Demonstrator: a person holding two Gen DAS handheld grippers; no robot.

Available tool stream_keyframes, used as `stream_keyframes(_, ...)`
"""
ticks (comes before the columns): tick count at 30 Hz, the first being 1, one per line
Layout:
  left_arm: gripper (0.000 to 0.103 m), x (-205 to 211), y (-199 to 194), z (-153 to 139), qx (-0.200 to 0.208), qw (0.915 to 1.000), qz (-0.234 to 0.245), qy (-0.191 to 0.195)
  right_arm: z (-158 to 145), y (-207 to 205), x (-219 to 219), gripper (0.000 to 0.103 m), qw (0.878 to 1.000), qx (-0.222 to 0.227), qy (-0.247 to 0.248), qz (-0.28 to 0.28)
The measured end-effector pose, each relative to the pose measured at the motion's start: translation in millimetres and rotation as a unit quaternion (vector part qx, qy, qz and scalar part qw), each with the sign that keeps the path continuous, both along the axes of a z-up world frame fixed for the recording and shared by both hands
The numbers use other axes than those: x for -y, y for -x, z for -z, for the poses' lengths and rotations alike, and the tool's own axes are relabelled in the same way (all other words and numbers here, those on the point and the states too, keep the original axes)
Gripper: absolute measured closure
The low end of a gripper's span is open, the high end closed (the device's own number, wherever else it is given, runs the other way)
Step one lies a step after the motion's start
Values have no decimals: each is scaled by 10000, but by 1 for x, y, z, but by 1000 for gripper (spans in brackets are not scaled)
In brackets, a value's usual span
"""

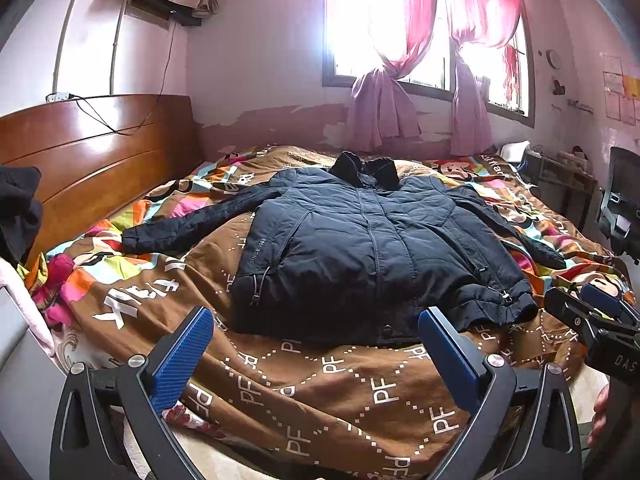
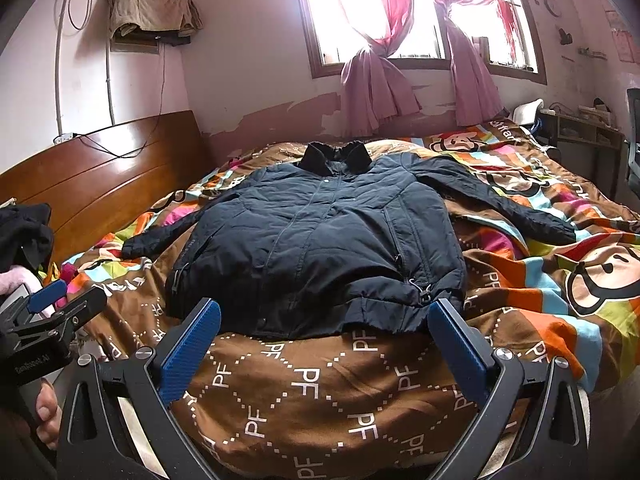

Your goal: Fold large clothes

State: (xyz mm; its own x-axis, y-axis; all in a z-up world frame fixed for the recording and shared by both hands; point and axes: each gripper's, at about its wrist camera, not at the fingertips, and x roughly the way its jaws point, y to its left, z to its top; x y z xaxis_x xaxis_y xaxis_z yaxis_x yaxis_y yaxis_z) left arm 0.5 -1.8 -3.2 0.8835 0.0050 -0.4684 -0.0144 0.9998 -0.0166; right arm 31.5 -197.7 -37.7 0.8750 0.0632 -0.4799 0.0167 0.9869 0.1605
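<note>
- The bed [image 1: 304,392], under a brown and multicoloured printed quilt, fills both views, with a wooden headboard [image 1: 92,160] at its left and a window with pink curtains [image 1: 380,108] behind.
- The dark padded jacket [image 1: 360,248] lies front up in the middle of the quilt, zipped shut, collar toward the window, hem toward the cameras, both sleeves spread out to the sides.
- By my reading the folding has not started: no sleeve is turned in and the body is not doubled, so every fold is left to do.
- The left gripper [image 1: 316,350] hangs just short of the hem, its blue fingers wide apart and holding nothing.
- The right gripper [image 2: 324,342] sits likewise near the hem, fingers wide apart and empty.
- The right wrist view shows the jacket's right sleeve [image 2: 500,204] in full, and the monkey print; the left view shows the left sleeve [image 1: 192,220] best and small lettering down the jacket's side.
</note>
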Motion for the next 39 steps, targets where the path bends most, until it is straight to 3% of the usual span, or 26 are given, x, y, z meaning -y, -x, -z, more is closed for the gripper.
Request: stream_keyframes(39, 0, -3, 6, -2, -4, 10000, -4, -14, 2, 6, 1, 1, 10000, 79, -53, 20)
